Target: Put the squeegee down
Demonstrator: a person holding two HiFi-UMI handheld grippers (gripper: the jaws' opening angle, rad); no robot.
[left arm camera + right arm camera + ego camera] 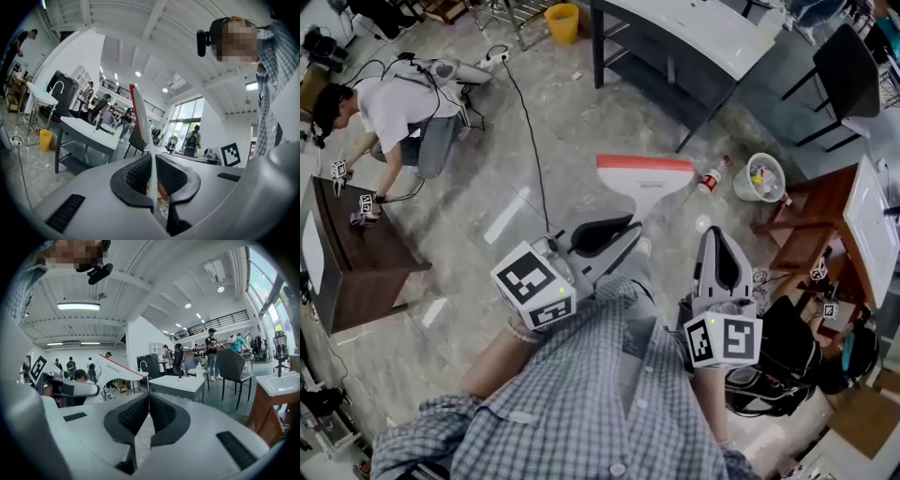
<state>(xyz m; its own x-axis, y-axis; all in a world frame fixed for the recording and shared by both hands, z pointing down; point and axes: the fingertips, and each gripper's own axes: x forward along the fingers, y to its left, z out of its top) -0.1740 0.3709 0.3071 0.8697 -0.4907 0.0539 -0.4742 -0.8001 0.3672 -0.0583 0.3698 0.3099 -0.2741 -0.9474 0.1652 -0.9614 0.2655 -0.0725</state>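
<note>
The squeegee point(645, 180) is white with a red strip along its wide blade. It is held out over the grey floor, its handle running back into my left gripper point(622, 232), which is shut on it. In the left gripper view the handle stands edge-on between the ribbed pads, and the squeegee point(140, 117) rises straight ahead of the left gripper point(152, 158). My right gripper point(718, 236) is beside it on the right, shut with nothing in it. In the right gripper view the pads of the right gripper point(149, 398) meet, and the squeegee point(114, 368) shows at the left.
A white table point(698, 33) and a black chair point(848, 70) stand ahead. A yellow bucket point(562, 21), a litter bin point(759, 176) and a bottle point(710, 178) are on the floor. A person point(403, 112) crouches by a dark table point(356, 253). Wooden furniture point(825, 202) stands at the right.
</note>
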